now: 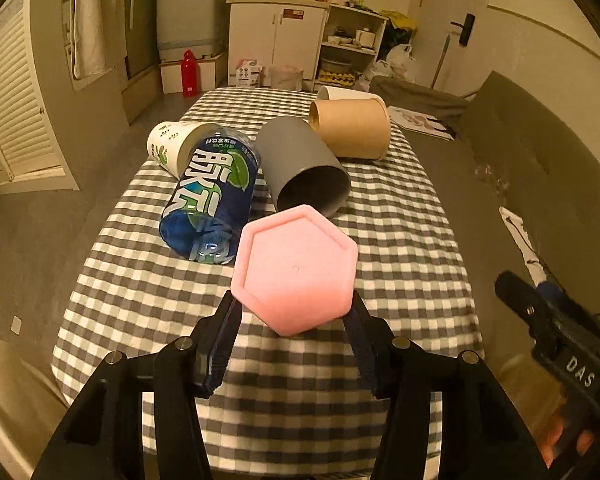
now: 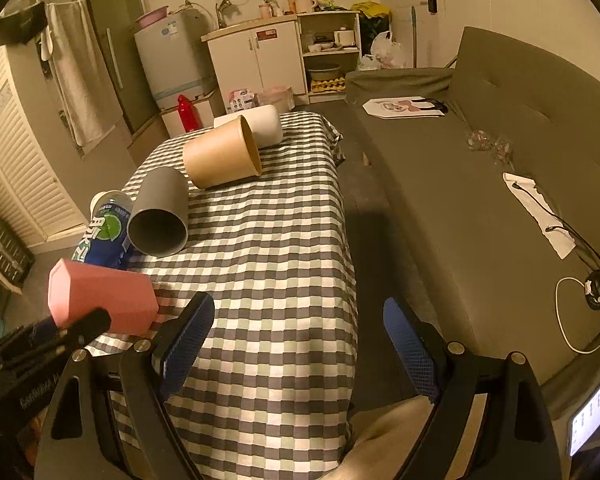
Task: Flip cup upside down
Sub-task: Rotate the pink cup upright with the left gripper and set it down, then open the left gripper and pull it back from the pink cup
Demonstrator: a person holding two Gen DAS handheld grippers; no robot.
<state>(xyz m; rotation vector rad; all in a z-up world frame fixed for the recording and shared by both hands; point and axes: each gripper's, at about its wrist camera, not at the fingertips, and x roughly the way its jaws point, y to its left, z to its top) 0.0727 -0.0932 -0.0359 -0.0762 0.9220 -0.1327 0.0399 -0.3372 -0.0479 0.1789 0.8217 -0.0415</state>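
Pink hexagonal cup point(image 1: 296, 272) is held in the left claw point(image 1: 294, 312), clamped across two opposite flat walls near its mouth end, with its flat recessed base turned toward the camera; from the right wrist view it hangs sideways just above the near edge of the checked table point(image 2: 268, 264), in front of the blue drink bottle point(image 1: 210, 204). It looks like a light, stiff moulded plastic piece with a matte skin, so it should not crush, and the flat facets give the pads a surer seat than a round wall would; the taper may let it creep if the squeeze slackens during the turn. Gripping on opposite facets at mid-height seems the safest hold. The right claw point(image 2: 300, 344) stands wide and empty beside the pink cup, over the table's near edge. Behind the bottle lie a grey cup point(image 1: 304, 164) and a brown paper cup point(image 1: 352, 128), both on their sides.
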